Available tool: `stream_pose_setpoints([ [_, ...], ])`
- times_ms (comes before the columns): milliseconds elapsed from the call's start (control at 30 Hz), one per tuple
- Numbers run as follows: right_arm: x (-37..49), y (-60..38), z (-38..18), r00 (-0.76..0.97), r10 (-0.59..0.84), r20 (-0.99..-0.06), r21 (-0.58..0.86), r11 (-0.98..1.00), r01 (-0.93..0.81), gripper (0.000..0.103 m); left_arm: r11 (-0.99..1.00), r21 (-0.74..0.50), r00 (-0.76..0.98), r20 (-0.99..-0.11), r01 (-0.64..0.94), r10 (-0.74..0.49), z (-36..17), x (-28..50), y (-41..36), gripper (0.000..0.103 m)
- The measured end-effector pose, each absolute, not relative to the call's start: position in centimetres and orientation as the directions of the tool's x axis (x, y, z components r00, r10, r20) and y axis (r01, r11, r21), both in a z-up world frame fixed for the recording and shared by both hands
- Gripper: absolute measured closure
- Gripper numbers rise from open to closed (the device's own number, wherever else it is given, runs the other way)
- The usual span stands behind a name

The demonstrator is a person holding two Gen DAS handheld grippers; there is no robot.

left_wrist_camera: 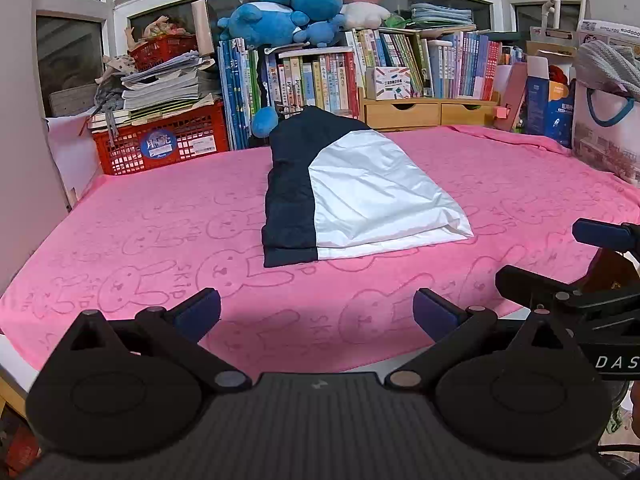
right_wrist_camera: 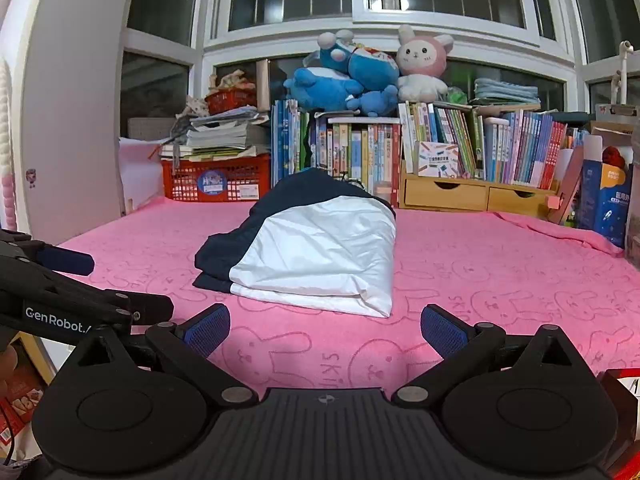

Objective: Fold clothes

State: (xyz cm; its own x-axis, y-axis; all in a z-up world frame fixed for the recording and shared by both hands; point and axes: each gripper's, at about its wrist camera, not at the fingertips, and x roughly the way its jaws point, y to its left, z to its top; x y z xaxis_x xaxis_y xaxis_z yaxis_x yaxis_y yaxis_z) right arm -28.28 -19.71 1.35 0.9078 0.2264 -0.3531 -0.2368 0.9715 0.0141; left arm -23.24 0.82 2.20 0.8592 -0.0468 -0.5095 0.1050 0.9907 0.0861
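Note:
A folded navy and white garment (left_wrist_camera: pixel 352 196) lies in a compact bundle on the pink rabbit-print cover (left_wrist_camera: pixel 160 240), white panel on the right, navy on the left. It also shows in the right wrist view (right_wrist_camera: pixel 316 252). My left gripper (left_wrist_camera: pixel 316 314) is open and empty, held near the front edge of the cover, short of the garment. My right gripper (right_wrist_camera: pixel 325 330) is open and empty, also near the front edge, just in front of the bundle. The right gripper also shows at the right edge of the left wrist view (left_wrist_camera: pixel 560 260), and the left gripper at the left edge of the right wrist view (right_wrist_camera: pixel 120 280).
Behind the cover stand rows of books (left_wrist_camera: pixel 316 80), a red crate (left_wrist_camera: pixel 160 142) with stacked papers, wooden drawers (left_wrist_camera: pixel 432 114) and plush toys (left_wrist_camera: pixel 288 12). Boxes and a bag (left_wrist_camera: pixel 600 120) stand at the right. A white wall (right_wrist_camera: pixel 72 140) is at the left.

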Motion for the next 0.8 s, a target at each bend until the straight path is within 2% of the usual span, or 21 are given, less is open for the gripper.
stream_pose_setpoints([
  [233,-28.21,-19.7,1.33,0.905,0.228,-0.359,0.019,0.971,-0.237,0.0,0.993,0.055,0.853,-0.519,0.106,-0.062,2.05,-23.06,1.12,0.0],
  [800,-28.21,-19.54,1.11,0.902,0.228,-0.368,0.022,0.971,-0.237,0.0,0.993,0.076,0.86,-0.509,0.094,-0.042,2.04,-23.29,0.93,0.0],
])
